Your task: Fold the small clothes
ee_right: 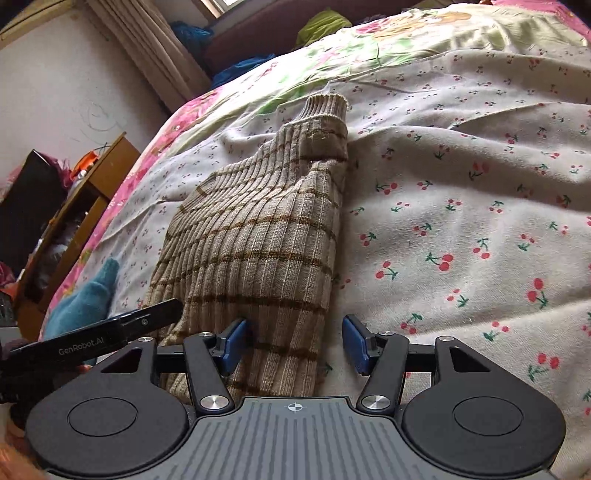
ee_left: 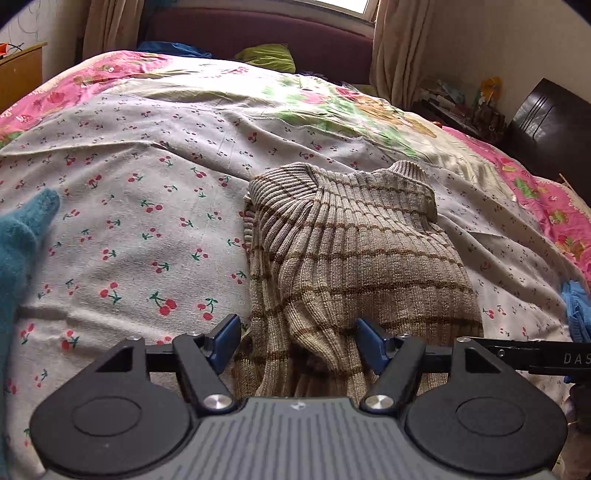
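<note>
Bedroom walls, beige curtains [ee_left: 402, 48] and a dark purple headboard [ee_left: 255, 33] frame the far side of both views, with a slice of window above the headboard. Filling most of each picture is the bed, covered by a pale sheet [ee_left: 147, 155] printed with small red cherries; under it a pink and green quilt [ee_left: 535, 192] shows along the edges. A wooden cabinet [ee_right: 92, 184] stands by the wall on the left of the right wrist view, with a dark box beside it, and a dark piece of furniture [ee_left: 550, 122] sits past the bed's right edge in the left wrist view. A green cushion [ee_left: 269, 55] and some blue cloth lie against the headboard.

On the sheet, right in front of both grippers, lies the sweater [ee_left: 351, 251], a ribbed beige knit with thin brown stripes, folded lengthwise into a narrow bundle, its collar pointing away toward the headboard. A teal garment [ee_left: 18, 240] lies apart from it at the left, and a bit of blue fabric [ee_left: 576, 306] shows at the right edge.

The left gripper [ee_left: 297, 334] sits low over the sweater's near end, its blue pads spread wide with bunched knit between them; the right pad touches the fabric, the left is at its edge. The right gripper [ee_right: 295, 341] is also spread open, straddling the sweater's right edge: its left pad rests against the knit, the right pad is over bare sheet. Each gripper's black arm shows at the side of the other's view.
</note>
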`<state>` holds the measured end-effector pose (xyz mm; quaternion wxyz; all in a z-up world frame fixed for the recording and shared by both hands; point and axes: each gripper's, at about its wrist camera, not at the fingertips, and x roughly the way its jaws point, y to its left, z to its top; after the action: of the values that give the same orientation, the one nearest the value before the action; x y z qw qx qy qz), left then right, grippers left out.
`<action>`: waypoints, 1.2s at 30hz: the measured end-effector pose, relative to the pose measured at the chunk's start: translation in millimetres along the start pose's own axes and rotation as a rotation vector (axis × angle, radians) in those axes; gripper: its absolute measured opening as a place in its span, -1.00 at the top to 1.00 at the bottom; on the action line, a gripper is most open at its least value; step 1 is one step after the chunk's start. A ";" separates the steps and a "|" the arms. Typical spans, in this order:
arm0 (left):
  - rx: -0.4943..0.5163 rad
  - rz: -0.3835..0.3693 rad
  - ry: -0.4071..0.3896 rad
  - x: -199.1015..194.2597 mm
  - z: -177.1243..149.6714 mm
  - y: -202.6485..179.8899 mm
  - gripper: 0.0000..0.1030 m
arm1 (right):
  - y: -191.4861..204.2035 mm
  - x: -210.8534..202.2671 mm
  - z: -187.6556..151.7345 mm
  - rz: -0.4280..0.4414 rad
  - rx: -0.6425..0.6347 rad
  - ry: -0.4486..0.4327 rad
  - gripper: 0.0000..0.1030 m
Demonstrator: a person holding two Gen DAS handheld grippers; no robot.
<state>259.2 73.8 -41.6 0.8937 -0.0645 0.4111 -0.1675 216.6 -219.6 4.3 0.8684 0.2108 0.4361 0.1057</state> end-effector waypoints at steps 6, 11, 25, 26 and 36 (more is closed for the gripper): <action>-0.009 -0.060 0.018 6.5 -3.0 11.3 -0.65 | -13.5 1.2 2.1 0.124 0.038 0.021 -0.13; 0.008 -0.064 0.033 10.5 -3.3 5.2 -0.60 | -11.8 7.5 -0.7 0.137 0.030 0.032 -0.17; -0.099 -0.212 0.060 -24.0 -14.4 -7.4 0.33 | -6.2 -43.1 13.8 0.143 0.046 0.083 0.72; -0.106 -0.235 0.063 -31.1 -20.9 -10.6 0.33 | -7.0 -53.7 12.8 0.144 0.038 0.088 0.72; 0.012 -0.089 0.059 -59.6 -71.1 -46.5 0.28 | -13.9 -79.8 -43.4 -0.005 0.003 0.143 0.64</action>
<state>157.8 52.9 -33.8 0.8733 -0.0723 0.4329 -0.2114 134.2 -249.3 31.8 0.8350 0.2028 0.4978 0.1176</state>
